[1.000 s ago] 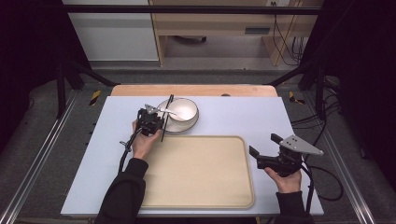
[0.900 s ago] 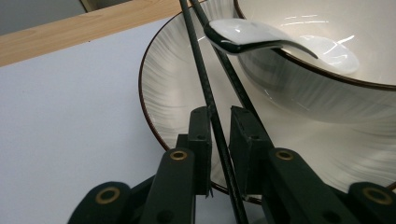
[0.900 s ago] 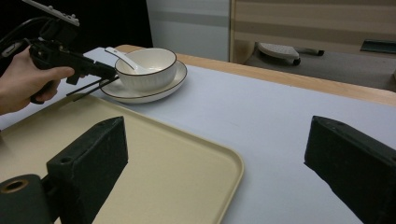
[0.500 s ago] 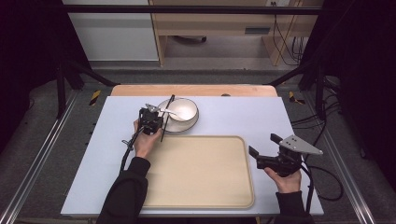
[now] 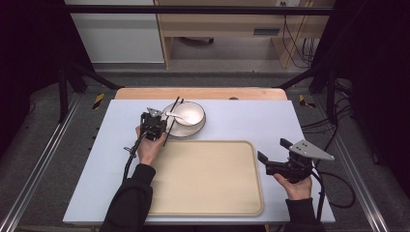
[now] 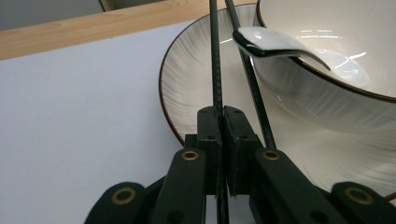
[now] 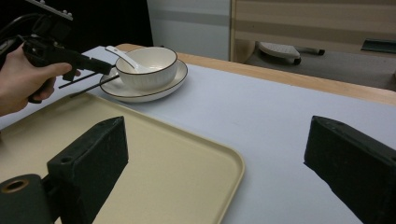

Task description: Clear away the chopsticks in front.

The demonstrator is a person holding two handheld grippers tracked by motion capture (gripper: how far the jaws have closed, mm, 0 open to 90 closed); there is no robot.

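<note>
Left gripper (image 6: 222, 116) clamped on one black chopstick (image 6: 215, 56).

I see that chopstick leaning across the plate (image 6: 187, 74) rim, its twin (image 6: 254, 84) beside it, by the bowl (image 5: 189, 115) and spoon (image 6: 271, 44). Right gripper (image 7: 215, 154) gapes empty over the tray (image 5: 208, 179) edge on the tabletop (image 5: 251, 118).

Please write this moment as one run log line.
left hand-held gripper: shut on one chopstick | right hand-held gripper: open, beside tray | spoon: in bowl
</note>
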